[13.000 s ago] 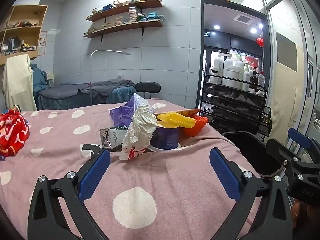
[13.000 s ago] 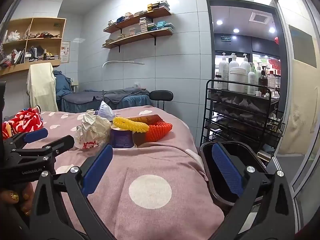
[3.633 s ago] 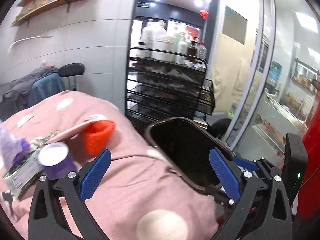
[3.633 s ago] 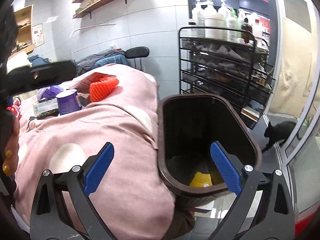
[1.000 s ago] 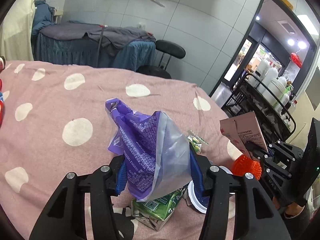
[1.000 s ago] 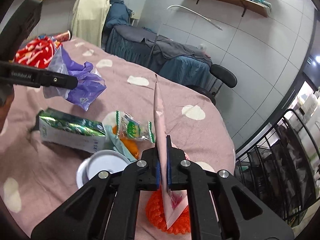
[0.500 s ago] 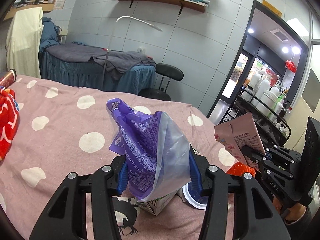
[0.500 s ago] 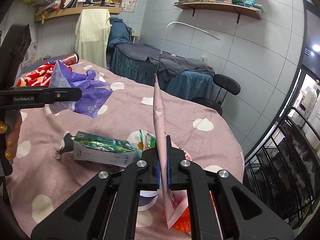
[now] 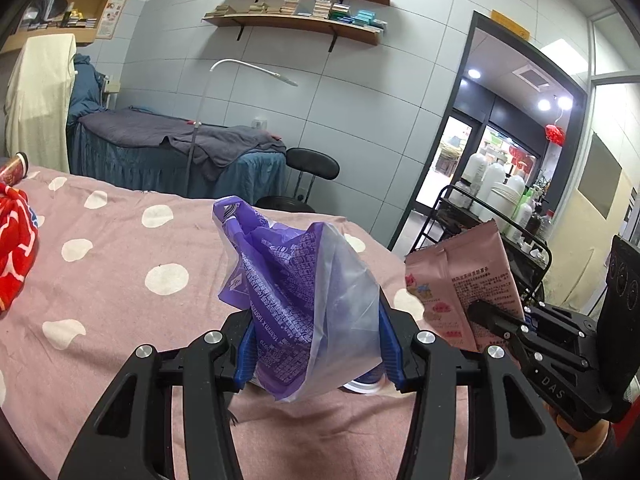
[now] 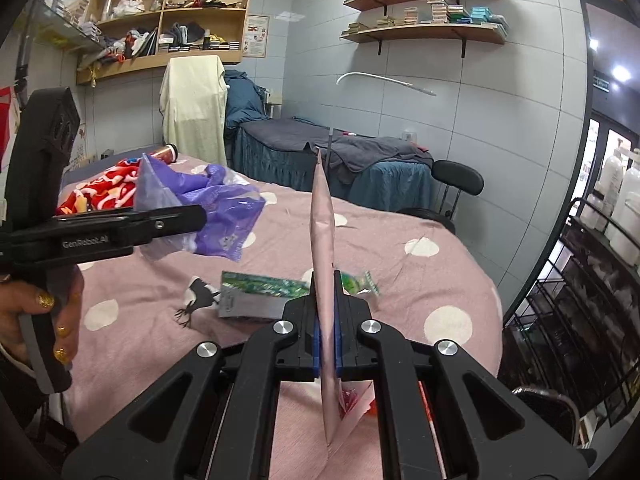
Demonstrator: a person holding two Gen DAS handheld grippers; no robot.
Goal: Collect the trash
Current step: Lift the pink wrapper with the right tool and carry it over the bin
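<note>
A bed covered with a pink blanket point(image 10: 400, 272) with white dots fills the middle of a tiled room, with wooden shelves point(image 9: 304, 20) on the wall behind.

The left gripper point(image 9: 316, 344) is closed on a crumpled purple plastic bag point(image 9: 296, 280); its blue pads press the bag from both sides, and the bag rises above the fingers, thin and half transparent, with white print. In the right wrist view the same bag point(image 10: 216, 208) hangs in the air above the blanket.

The right gripper point(image 10: 327, 336) is closed tight on a flat pink pouch point(image 10: 324, 248), which stands upright, edge toward the camera. In the left wrist view this pouch point(image 9: 460, 280) shows printed text and a torn top edge.

On the blanket just beyond the right gripper lies a green and grey carton point(image 10: 260, 292) on its side, and beside it a small green wrapper point(image 10: 356, 280), partly hidden by the pouch. A red patterned cloth point(image 10: 100, 192) lies far on the left. A black wire rack point(image 10: 592, 300) with white bottles stands at the right of the bed.
</note>
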